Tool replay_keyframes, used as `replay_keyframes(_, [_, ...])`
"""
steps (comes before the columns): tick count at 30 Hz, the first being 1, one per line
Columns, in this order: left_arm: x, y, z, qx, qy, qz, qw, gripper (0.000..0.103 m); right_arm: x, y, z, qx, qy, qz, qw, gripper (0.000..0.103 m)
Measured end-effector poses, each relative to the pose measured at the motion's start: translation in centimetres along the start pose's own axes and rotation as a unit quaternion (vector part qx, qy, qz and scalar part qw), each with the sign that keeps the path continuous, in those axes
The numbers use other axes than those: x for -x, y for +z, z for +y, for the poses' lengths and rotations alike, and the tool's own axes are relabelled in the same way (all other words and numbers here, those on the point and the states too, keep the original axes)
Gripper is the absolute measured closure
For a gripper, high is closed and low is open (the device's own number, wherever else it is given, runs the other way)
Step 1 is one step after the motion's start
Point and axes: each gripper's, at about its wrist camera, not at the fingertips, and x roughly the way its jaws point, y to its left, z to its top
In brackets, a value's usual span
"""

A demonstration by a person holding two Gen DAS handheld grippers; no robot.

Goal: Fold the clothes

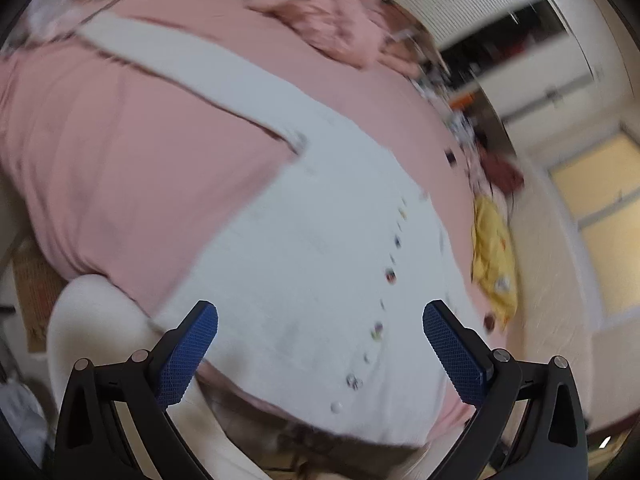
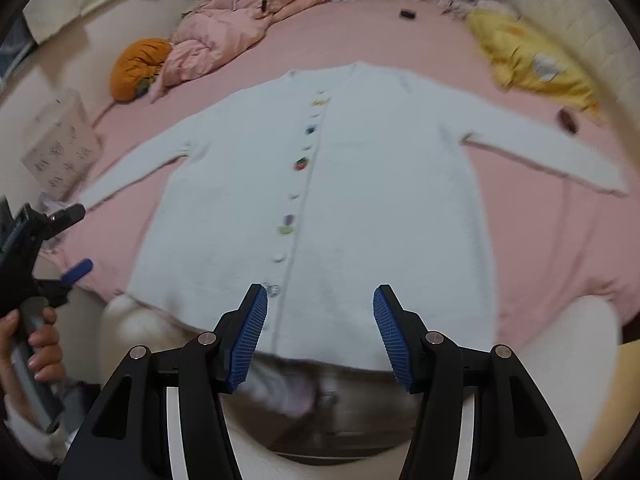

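Ridged blue gripper (image 2: 320, 336) pads gape above fuzzy white cardigan (image 2: 360, 184).

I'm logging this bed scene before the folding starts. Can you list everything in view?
cardigan: one, white, coloured buttons, flat on the bed, sleeves spread
bed sheet: one, pink, under the cardigan
quilt: one, pink, bunched far left
cushion: one, orange, beside the quilt
yellow cloth: one, far right
box: one, pale, left of the bed
left gripper: black, blue pads, open
right gripper: same, open
hand: one, on the left gripper's handle
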Motion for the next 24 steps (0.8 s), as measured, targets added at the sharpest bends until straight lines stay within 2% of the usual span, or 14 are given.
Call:
replay_keyframes(3, [-0.4,0.0,0.8,-0.012,0.007,-0.003,0.9999,0.000,-1.8,1.6,-5.1,-0.080,0.072,-0.023,0.994,0.047])
replay_keyframes(4, [-1.1,-0.3,0.5,-0.029,0.023,0.005,0.9993,0.000,-2.6,2.2,-7.7,-0.122,0.092,-0.029,0.988,0.047])
replay_keyframes(6, [-3.2,-1.6,-0.6,-0.071,0.053,0.031,0.9955,0.000,-3.9,3.3,-14.2,-0.231,0.104,-0.048,0.966,0.047])
replay_keyframes(7, [-4.4,-2.3,-1.1,-0.086,0.060,0.046,0.9934,0.000,-4.1,3.6,-18.5,-0.303,0.100,-0.067,0.945,0.047])
replay_keyframes(9, [-7.3,-3.7,-2.6,-0.116,0.073,0.081,0.9873,0.000,-3.6,3.4,-24.4,-0.389,0.094,-0.112,0.910,0.047])
replay_keyframes(11, [-9.9,-5.2,-4.2,-0.153,0.100,0.102,0.9779,0.000,-2.5,3.1,-31.2,-0.455,0.090,-0.171,0.869,0.046])
replay_keyframes(12, [-11.3,-5.8,-5.0,-0.174,0.117,0.108,0.9717,0.000,-2.1,3.0,-33.7,-0.475,0.086,-0.186,0.856,0.043])
replay_keyframes(13, [-12.3,-6.4,-5.6,-0.189,0.129,0.113,0.9669,0.000,-1.9,2.9,-36.5,-0.494,0.089,-0.200,0.842,0.036])
replay_keyframes(14, [-13.5,-7.0,-6.1,-0.198,0.136,0.121,0.9631,0.000,-1.8,2.5,-39.8,-0.519,0.105,-0.214,0.821,0.035])
replay_keyframes(17, [-16.8,-7.8,-6.0,-0.186,0.148,0.157,0.9584,0.000,-2.3,1.0,-47.0,-0.588,0.147,-0.251,0.754,0.032])
replay_keyframes(18, [-17.8,-7.9,-5.7,-0.176,0.153,0.166,0.9581,0.000,-2.5,0.7,-48.7,-0.602,0.142,-0.256,0.743,0.031])
replay_keyframes(19, [-18.3,-8.1,-5.5,-0.171,0.161,0.164,0.9582,0.000,-2.8,0.5,-50.2,-0.613,0.130,-0.255,0.736,0.031])
replay_keyframes(21, [-19.0,-8.7,-5.4,-0.173,0.174,0.154,0.9570,0.000,-3.9,0.3,-52.9,-0.623,0.118,-0.252,0.731,0.031])
replay_keyframes(24, [-19.6,-9.5,-6.3,-0.202,0.203,0.156,0.9452,0.000,-5.9,0.6,-55.3,-0.625,0.134,-0.248,0.728,0.031])
